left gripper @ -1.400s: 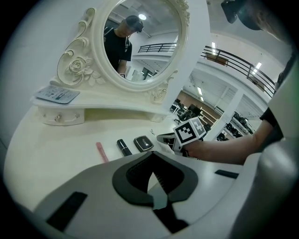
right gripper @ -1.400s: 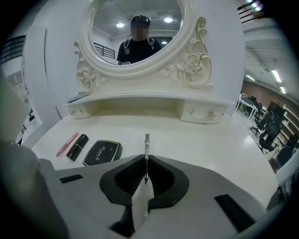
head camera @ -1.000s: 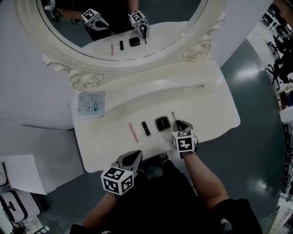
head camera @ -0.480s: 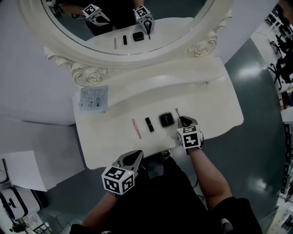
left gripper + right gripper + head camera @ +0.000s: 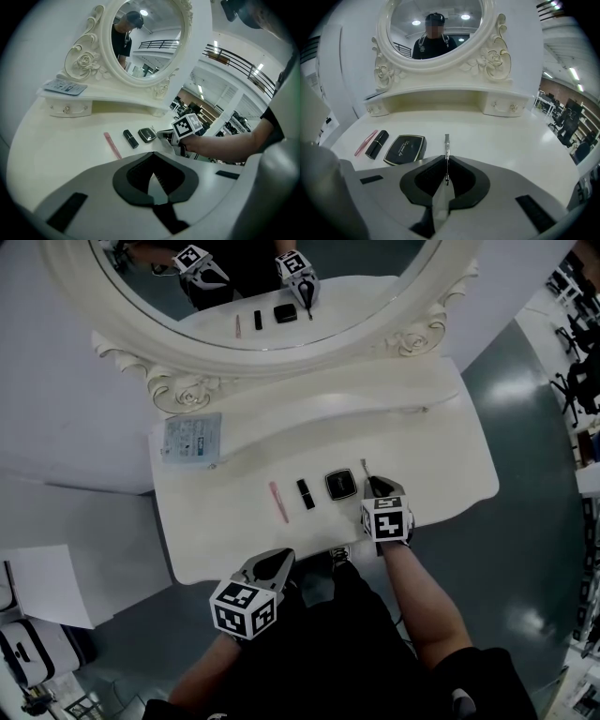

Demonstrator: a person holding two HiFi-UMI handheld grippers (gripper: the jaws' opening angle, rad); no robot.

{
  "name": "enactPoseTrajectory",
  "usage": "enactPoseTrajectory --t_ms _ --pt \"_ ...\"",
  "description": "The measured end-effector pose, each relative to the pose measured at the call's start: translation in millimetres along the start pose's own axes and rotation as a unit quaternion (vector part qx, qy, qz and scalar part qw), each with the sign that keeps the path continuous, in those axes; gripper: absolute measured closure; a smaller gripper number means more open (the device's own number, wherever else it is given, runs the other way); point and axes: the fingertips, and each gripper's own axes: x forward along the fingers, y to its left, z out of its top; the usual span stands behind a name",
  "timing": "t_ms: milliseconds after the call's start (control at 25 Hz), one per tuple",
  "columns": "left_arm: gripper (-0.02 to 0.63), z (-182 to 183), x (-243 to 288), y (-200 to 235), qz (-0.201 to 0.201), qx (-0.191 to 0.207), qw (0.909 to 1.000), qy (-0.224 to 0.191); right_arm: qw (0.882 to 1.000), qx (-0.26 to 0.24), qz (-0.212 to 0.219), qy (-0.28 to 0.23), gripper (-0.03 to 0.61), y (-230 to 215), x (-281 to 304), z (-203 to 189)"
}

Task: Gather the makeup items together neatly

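Observation:
On the white vanity top (image 5: 441, 474) lie a pink stick (image 5: 278, 502), a black lipstick (image 5: 305, 493) and a black compact (image 5: 339, 486) in a row. Just right of the compact, my right gripper (image 5: 375, 486) is shut on a thin metal tool (image 5: 365, 468) that points toward the mirror. In the right gripper view the tool (image 5: 446, 145) sticks out from between the pads, with the compact (image 5: 405, 149), lipstick (image 5: 377, 143) and pink stick (image 5: 365, 142) to its left. My left gripper (image 5: 278, 563) is at the table's front edge, shut and empty.
A large oval mirror (image 5: 262, 334) in a carved frame stands on a raised shelf with small drawers (image 5: 501, 107). A pale blue packet (image 5: 191, 442) lies on the shelf's left end. White sheets (image 5: 47, 596) lie on the floor at the left.
Only the head view has shifted a little. Both grippers and the items keep their places relative to each other.

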Motion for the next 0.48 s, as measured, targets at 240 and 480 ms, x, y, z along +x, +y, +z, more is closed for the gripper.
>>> enactPoseTrajectory --t_ms 240,480 --pt "0.606 0.1 0.5 -2.7 -0.001 0.004 1.0 -0.003 1.0 -0.007 0.0 -0.003 0.532 1.0 1.4 -0.5" --pt "0.606 9.8 -10.5 1.3 0.01 0.01 0.9997 -0.017 1.0 0.002 0.014 0.0 0.532 2.2 1.6 -1.2"
